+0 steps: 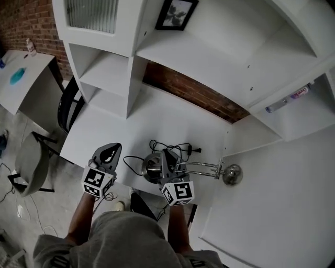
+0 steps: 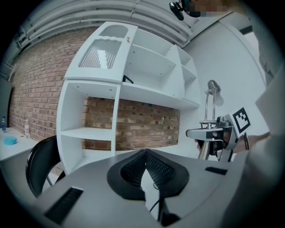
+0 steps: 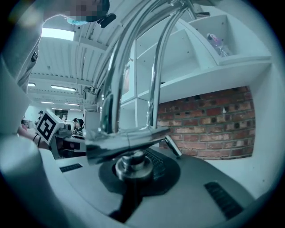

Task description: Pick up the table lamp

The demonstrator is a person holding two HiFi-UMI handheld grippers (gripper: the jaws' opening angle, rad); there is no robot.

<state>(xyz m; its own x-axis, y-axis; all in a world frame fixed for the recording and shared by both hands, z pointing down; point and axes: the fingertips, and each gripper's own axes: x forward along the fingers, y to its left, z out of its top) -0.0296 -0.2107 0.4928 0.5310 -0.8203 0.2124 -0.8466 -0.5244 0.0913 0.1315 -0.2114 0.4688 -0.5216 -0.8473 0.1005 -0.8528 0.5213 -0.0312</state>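
Observation:
The chrome table lamp (image 1: 201,168) has a round base (image 1: 151,166), twin curved arms and a small round head (image 1: 232,174). My right gripper (image 1: 166,159) is shut on its short post just above the base; in the right gripper view the post (image 3: 129,161) sits between the pads and the arms (image 3: 133,67) rise overhead. The left gripper view shows the lamp (image 2: 209,120) upright at right. My left gripper (image 1: 110,153) hangs left of the base, shut and holding nothing, its pads (image 2: 133,167) meeting at the tip. The lamp's black cord (image 1: 170,147) lies coiled on the desk.
A white shelf unit (image 1: 104,73) stands over the white desk (image 1: 157,120) against a brick wall (image 1: 193,91). A framed picture (image 1: 177,13) and a bottle (image 1: 293,96) sit on shelves. A black chair (image 1: 69,107) and a side table (image 1: 26,78) stand at left.

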